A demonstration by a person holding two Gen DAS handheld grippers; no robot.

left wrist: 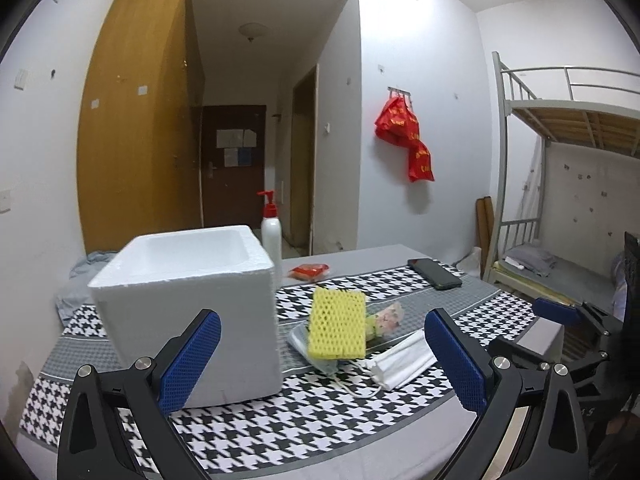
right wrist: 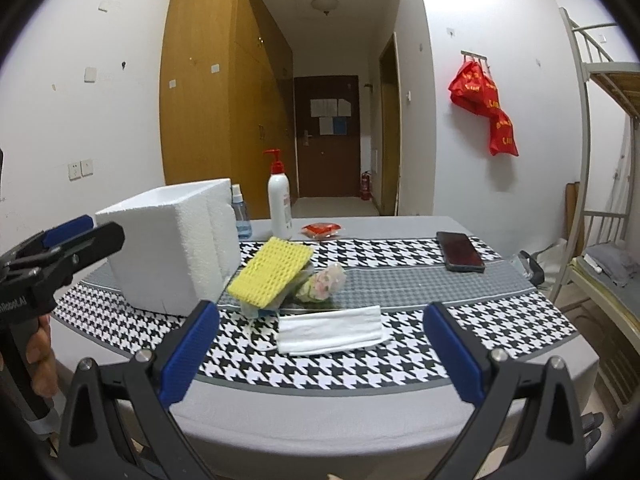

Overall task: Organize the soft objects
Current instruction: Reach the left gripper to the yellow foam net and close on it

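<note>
Both grippers – left (left wrist: 322, 354), right (right wrist: 320, 350) – spread wide, empty, one foam box (left wrist: 188, 312), beside it one yellow net (left wrist: 338, 324) atop a small pile, one white mask (right wrist: 332, 330) in front, one phone (right wrist: 460, 251), two bottles behind.

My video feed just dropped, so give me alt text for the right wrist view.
The right gripper hangs open and empty above a white face mask on the houndstooth tablecloth. Behind the mask lie a yellow foam net and a crumpled floral bag, with a white foam box at left. The left gripper enters from the left edge.
</note>
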